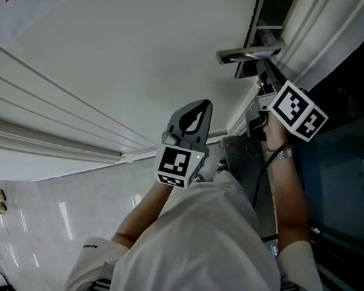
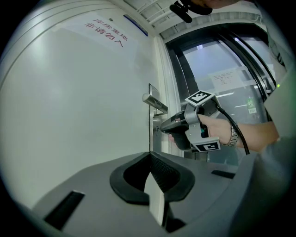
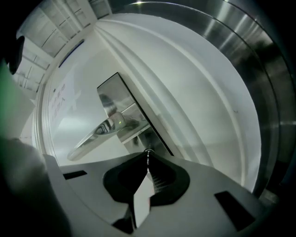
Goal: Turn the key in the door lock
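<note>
A steel lock plate (image 3: pixel 121 107) with a lever handle (image 3: pixel 92 135) sits on the white door (image 1: pixel 114 53). My right gripper (image 3: pixel 148 157) is shut on a thin metal key (image 3: pixel 147 162), whose front end meets the plate just below the handle. From the left gripper view, the right gripper (image 2: pixel 160 129) points level at the plate under the handle (image 2: pixel 155 103). In the head view it (image 1: pixel 263 94) reaches the plate below the handle (image 1: pixel 247 53). My left gripper (image 2: pixel 149 155) is shut and empty. It hangs in the air well short of the door (image 1: pixel 204 106).
Beside the door's lock edge stands a white frame (image 2: pixel 163 69), then dark glass panels (image 2: pixel 222 78). Red characters are printed on the door (image 2: pixel 105 33). A cable (image 1: pixel 262 175) runs along the right forearm. Pale glossy floor (image 1: pixel 61 205) lies below.
</note>
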A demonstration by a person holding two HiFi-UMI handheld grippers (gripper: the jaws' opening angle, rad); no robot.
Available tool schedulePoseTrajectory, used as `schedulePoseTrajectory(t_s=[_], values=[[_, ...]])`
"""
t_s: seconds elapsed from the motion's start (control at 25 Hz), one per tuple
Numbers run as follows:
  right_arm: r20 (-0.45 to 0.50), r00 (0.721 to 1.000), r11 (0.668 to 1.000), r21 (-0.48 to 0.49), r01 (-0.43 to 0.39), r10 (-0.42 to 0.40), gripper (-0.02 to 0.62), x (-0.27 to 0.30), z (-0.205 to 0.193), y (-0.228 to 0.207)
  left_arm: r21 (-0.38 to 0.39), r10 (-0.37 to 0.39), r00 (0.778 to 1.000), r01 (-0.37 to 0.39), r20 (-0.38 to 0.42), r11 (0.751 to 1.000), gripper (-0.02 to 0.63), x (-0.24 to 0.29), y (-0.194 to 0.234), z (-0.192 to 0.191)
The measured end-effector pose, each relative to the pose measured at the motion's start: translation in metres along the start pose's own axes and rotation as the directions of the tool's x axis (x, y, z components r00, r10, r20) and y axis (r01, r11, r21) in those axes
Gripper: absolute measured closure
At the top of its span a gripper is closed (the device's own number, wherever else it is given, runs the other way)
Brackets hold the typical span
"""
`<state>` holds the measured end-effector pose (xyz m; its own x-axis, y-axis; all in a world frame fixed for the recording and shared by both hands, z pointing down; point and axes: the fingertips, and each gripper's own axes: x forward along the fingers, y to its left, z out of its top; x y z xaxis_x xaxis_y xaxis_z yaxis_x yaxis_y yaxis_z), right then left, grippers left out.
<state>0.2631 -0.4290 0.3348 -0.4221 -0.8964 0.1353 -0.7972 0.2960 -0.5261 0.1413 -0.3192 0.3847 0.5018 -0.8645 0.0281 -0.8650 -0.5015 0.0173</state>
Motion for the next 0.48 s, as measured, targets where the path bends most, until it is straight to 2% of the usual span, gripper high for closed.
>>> schedulePoseTrajectory(t_s=[0.12, 0.28, 0.48], values=[[0.006, 1.0, 0.993, 0.117, -0.025, 0.025, 0.584, 0.0002, -0.0001, -0.0019, 0.006, 0.002, 1.0, -0.002, 0.003, 1.0, 0.598, 0.0002, 0.0007, 0.0016], [0.012, 0.997, 0.94, 0.333, -0.079, 0.08, 0.584, 0.0004, -0.0009, -0.0049, 0.005, 0.006, 1.0, -0.006, 0.001, 1.0, 0.598, 0.0, 0.0017, 0.0004], [0.027, 0.995, 0.896, 0.433, -0.098, 0.096, 0.583, 0.0004, -0.0013, -0.0051, 0.003, 0.006, 1.0, -0.006, -0.004, 1.0, 0.597, -0.0003, 0.0018, -0.0019]])
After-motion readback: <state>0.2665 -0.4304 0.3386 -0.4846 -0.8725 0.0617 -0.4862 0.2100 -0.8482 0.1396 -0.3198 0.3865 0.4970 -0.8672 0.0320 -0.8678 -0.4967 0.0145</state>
